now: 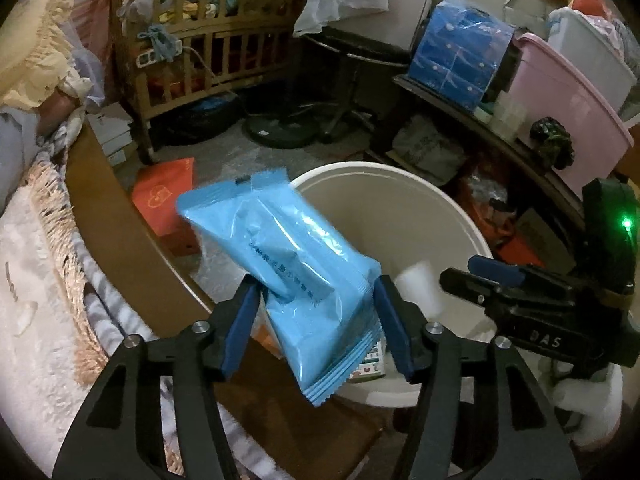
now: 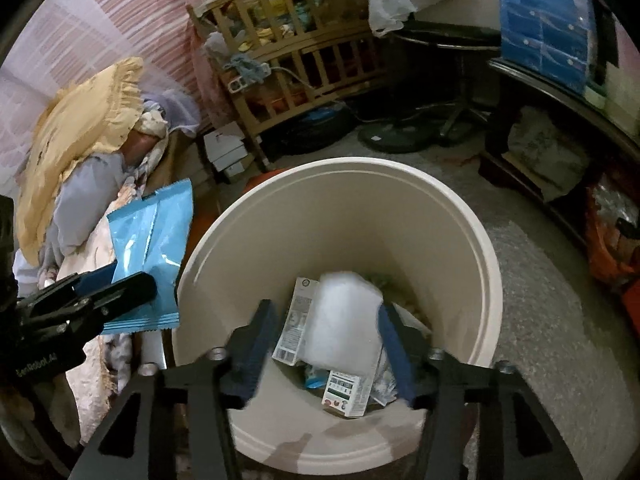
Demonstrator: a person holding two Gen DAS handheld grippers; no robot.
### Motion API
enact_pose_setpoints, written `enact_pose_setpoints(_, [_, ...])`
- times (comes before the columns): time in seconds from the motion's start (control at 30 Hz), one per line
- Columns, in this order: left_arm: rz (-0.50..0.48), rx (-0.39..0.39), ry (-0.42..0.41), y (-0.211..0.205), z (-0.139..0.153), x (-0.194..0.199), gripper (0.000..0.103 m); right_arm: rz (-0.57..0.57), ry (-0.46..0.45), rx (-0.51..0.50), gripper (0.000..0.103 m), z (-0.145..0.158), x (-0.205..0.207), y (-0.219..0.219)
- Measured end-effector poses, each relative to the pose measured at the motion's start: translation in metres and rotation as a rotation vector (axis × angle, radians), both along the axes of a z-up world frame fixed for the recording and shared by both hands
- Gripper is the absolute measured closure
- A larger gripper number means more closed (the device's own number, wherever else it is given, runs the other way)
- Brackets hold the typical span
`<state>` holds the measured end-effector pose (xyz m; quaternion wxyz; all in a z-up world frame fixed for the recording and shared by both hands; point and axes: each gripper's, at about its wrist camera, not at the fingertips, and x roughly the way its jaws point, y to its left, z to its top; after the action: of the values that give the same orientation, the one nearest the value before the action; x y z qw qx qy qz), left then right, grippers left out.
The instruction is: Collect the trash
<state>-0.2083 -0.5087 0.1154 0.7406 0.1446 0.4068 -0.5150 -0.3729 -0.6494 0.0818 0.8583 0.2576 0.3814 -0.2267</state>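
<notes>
Right wrist view: trash already down in bin (image 2: pixel 472 240), right gripper (image 2: pixel 324 344) spread and empty, left gripper (image 1: pixel 316 320) spread around blue packet (image 1: pixel 280 256), not yet in.

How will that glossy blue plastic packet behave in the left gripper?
The glossy blue plastic packet looks slick, so it may slip. It keeps its shape between the left gripper pads, so probably padded rather than floppy. It is likely light.

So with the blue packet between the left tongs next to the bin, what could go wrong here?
The blue packet sits loosely between the left tongs, whose pads look clear of it, so it may slip out.

In the right wrist view it hangs outside the bin's rim, so it could land on the bedding instead.
</notes>
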Motion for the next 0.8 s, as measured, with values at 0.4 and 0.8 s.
enact_pose_setpoints(0.4, [0.126, -0.036, -0.149, 0.044, 0.032, -0.006, 0.035, -0.067, -0.039, -0.188, 0.031, 0.038, -0.013, 0.038])
enact_pose_setpoints(0.8, [0.225, -0.142, -0.261, 0.108, 0.07, -0.022, 0.035, -0.137, -0.116, -0.348, 0.031, 0.085, -0.026, 0.09])
